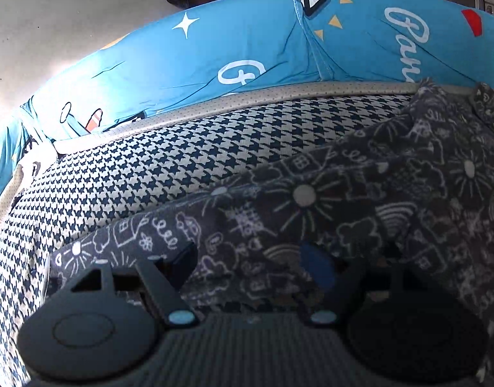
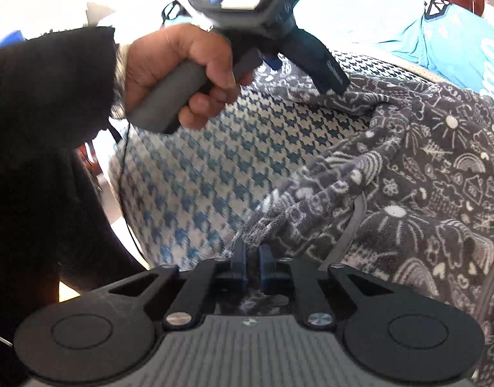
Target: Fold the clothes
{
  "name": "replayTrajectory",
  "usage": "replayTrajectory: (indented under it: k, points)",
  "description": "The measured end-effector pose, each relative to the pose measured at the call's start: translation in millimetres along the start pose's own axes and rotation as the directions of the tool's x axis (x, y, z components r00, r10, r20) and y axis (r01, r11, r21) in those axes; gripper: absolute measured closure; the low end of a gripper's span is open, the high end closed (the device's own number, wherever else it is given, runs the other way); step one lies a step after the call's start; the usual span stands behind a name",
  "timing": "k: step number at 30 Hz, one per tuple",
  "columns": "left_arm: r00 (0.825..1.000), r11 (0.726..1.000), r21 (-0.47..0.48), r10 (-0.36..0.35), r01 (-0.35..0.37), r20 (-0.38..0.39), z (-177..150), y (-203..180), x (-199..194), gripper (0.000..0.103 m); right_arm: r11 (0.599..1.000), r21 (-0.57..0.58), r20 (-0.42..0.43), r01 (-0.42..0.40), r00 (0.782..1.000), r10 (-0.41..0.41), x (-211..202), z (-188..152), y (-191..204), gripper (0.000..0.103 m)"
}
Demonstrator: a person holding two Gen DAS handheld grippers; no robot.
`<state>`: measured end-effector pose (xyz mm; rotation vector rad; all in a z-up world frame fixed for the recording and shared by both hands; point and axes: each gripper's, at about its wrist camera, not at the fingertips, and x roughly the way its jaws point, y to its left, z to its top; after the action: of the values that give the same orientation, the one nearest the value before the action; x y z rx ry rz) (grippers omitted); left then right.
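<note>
Plenty of open houndstooth cushion point(image 2: 247, 161) on the side toward the person, nothing lying on it there. The grey doodle-print garment point(image 2: 424, 193) is heaped over the other side, right up to the far edge. Past that, a blue printed sheet point(image 1: 247, 48) rises like a wall. The left hand point(image 2: 179, 74) with its gripper point(image 2: 308, 64) hangs over the far end of the open patch.

So it's a dark grey fleece garment point(image 2: 424, 174) covered in white doodles: suns, rainbows, clouds. It's lying rumpled on the houndstooth mat point(image 1: 169, 167), one bunched edge near the mat's middle, the rest spreading toward its right side.
</note>
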<state>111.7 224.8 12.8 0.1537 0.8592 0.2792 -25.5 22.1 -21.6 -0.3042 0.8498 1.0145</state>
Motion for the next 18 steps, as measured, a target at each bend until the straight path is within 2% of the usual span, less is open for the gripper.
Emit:
replayTrajectory:
  k: [3, 5, 8, 11, 14, 16, 18]
  points:
    - [0.996, 0.996, -0.011, 0.088, -0.089, -0.019, 0, 5, 7, 0.029, 0.997, 0.034, 0.035, -0.071, 0.997, 0.07, -2, 4, -2, 0.095]
    - [0.99, 0.989, -0.055, 0.132, -0.135, -0.048, 1, 16, 13, 0.029, 0.994, 0.043, 0.049, -0.1, 0.994, 0.098, -1, 6, 0, 0.095]
    - [0.988, 0.979, -0.138, 0.144, -0.151, -0.061, 4, 35, 13, 0.03, 0.99, 0.031, 0.05, -0.137, 0.99, 0.136, 4, 10, 6, 0.096]
    - [0.994, 0.976, -0.184, 0.111, -0.114, -0.023, 10, 45, 3, 0.029, 0.984, -0.002, 0.031, -0.177, 0.984, 0.177, 10, 12, 15, 0.098]
    - [0.997, 0.979, -0.187, 0.082, -0.078, 0.015, 16, 42, -7, 0.027, 0.97, -0.009, -0.008, -0.242, 0.97, 0.242, 17, 13, 22, 0.099]
    - [0.998, 0.983, -0.178, 0.054, -0.045, 0.042, 21, 36, -12, 0.027, 0.973, -0.054, 0.0, -0.226, 0.974, 0.226, 15, 14, 27, 0.099]
    - [0.997, 0.986, -0.165, 0.029, -0.017, 0.07, 26, 29, -17, 0.023, 0.977, -0.051, 0.032, -0.206, 0.978, 0.208, 8, 16, 21, 0.098]
